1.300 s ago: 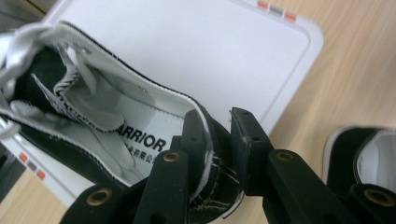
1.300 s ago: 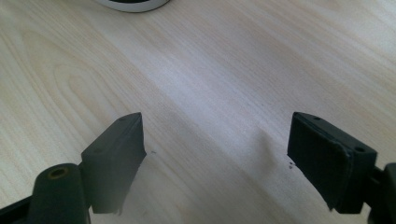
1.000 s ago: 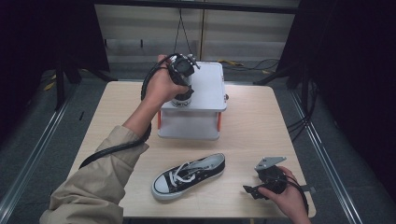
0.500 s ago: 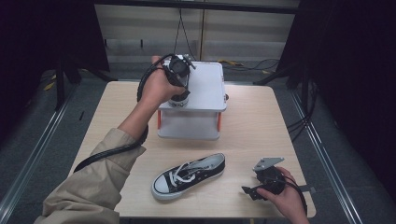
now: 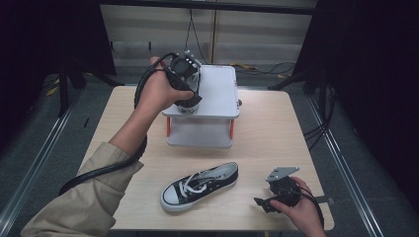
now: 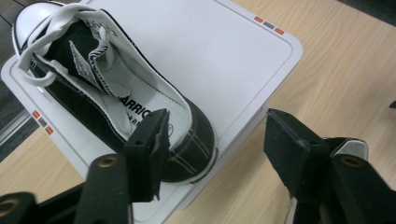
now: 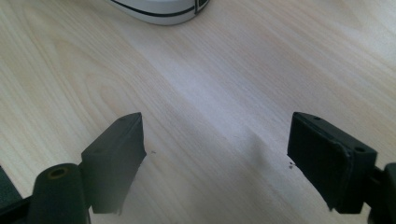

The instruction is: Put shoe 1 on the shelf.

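Two black canvas sneakers with white soles and laces are in play: one lies on the white plastic raised platform, close to its near-left edge, and the other lies on its sole on the pale wooden worktop, in front of the platform.

In the left gripper view, the left hand-held gripper hangs over the heel of the sneaker on the platform. Its jaws have just been opening and now stand well apart; one pad sits just inside the heel opening and the other is off to the side, so nothing is pinched.

At the near right of the worktop, the right hand-held gripper has its jaws spread wide over bare wood and holds nothing. The second sneaker's toe is just ahead of it.

Likely trouble lies with the shoe on the platform. Its heel sits near the platform's rim, and the pad inside the collar could snag the canvas as the hand lifts away, dragging or tipping the sneaker off the edge. A straight, clean withdrawal looks safer. Grabbing the second shoe by its soft collar may let it sag or twist.
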The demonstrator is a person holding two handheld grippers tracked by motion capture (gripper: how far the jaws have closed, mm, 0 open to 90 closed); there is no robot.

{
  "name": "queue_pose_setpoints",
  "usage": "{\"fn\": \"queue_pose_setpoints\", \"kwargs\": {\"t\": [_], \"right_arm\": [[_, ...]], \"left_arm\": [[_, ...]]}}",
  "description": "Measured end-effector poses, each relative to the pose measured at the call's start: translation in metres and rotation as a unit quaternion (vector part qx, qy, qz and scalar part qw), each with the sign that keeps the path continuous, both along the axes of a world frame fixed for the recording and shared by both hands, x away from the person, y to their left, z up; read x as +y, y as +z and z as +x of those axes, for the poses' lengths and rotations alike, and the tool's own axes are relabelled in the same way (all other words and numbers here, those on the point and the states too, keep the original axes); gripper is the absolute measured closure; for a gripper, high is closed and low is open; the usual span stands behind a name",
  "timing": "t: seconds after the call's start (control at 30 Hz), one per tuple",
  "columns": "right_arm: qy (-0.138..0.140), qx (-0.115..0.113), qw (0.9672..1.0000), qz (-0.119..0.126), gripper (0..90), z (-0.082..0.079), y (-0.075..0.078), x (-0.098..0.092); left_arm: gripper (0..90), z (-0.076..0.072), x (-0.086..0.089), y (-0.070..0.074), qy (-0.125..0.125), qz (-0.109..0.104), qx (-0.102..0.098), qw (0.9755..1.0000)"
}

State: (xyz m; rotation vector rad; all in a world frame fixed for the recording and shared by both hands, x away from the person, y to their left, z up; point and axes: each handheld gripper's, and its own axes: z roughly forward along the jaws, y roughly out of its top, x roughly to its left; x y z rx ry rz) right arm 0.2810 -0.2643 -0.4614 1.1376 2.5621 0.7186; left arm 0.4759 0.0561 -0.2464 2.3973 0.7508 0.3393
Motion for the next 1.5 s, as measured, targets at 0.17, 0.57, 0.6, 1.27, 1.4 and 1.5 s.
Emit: {"fn": "queue_pose_setpoints", "kwargs": {"t": [0.17, 0.57, 0.6, 1.27, 1.4, 1.5], "right_arm": [[0.009, 0.004, 1.0000, 0.000, 18.4, 0.001, 0.003, 0.005], [0.010, -0.006, 0.9999, -0.004, 18.4, 0.005, 0.013, 0.006], [0.010, -0.004, 0.9999, -0.006, 18.4, 0.005, 0.013, 0.006], [0.008, -0.001, 1.0000, 0.005, 18.4, 0.011, 0.002, 0.005], [0.006, 0.000, 1.0000, 0.003, 18.4, 0.011, 0.001, 0.002], [0.002, -0.003, 1.0000, 0.007, 18.4, 0.010, 0.001, -0.002]], "left_arm": [[34.0, -0.003, 0.003, -0.001, 0.006, 0.002, -0.001, 1.0000], [37.7, 0.009, -0.009, -0.003, 0.012, 0.011, 0.015, 0.9998], [37.9, 0.010, -0.008, -0.004, 0.013, 0.012, 0.019, 0.9997], [69.8, 0.030, -0.015, -0.026, -0.008, 0.064, 0.030, 0.9974], [77.1, 0.029, -0.022, -0.022, -0.008, 0.067, 0.024, 0.9974], [79.1, 0.028, -0.025, -0.018, -0.009, 0.061, 0.014, 0.9980]]}}
